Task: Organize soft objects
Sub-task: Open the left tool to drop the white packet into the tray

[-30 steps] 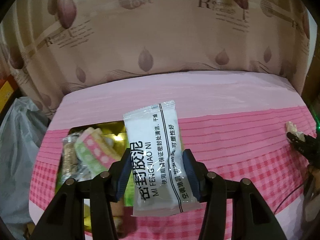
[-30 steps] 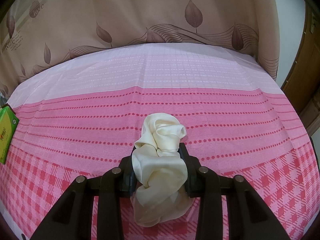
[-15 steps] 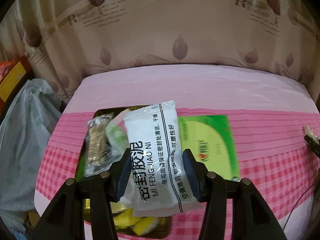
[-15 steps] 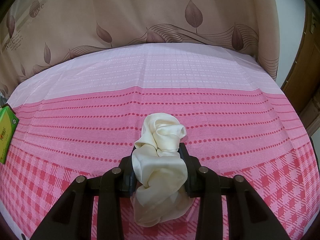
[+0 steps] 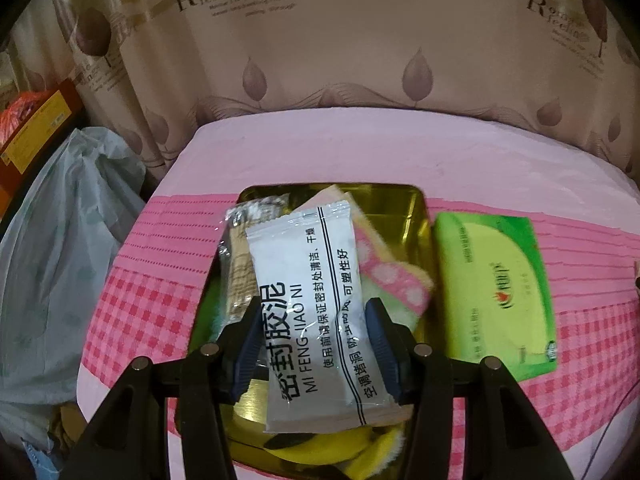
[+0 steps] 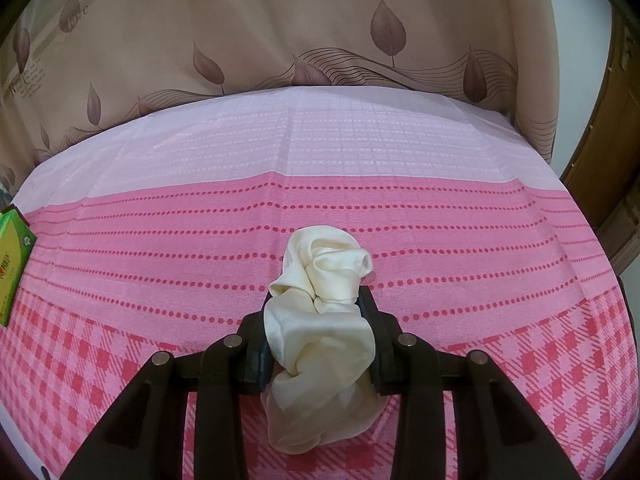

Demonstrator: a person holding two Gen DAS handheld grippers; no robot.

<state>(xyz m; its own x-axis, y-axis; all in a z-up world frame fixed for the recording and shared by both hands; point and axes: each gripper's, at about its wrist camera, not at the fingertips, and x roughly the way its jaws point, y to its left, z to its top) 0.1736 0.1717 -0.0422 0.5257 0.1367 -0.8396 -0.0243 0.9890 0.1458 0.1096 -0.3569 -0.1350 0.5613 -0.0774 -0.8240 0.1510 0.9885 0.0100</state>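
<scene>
Two soft packs (crinkly pouch [image 5: 312, 312], silky scrunchie [image 6: 320, 332])

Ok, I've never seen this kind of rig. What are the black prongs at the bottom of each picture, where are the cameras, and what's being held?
No robot here: a person holds a two-finger gripper in each hand, each with a camera looking along its fingers. In the left view, the left gripper grips a white plastic packet with black Chinese lettering above a gold metal tray of soft items; a green tissue pack lies beside the tray. In the right view, the right gripper grips a bunched cream satin cloth above the pink checked tablecloth.
</scene>
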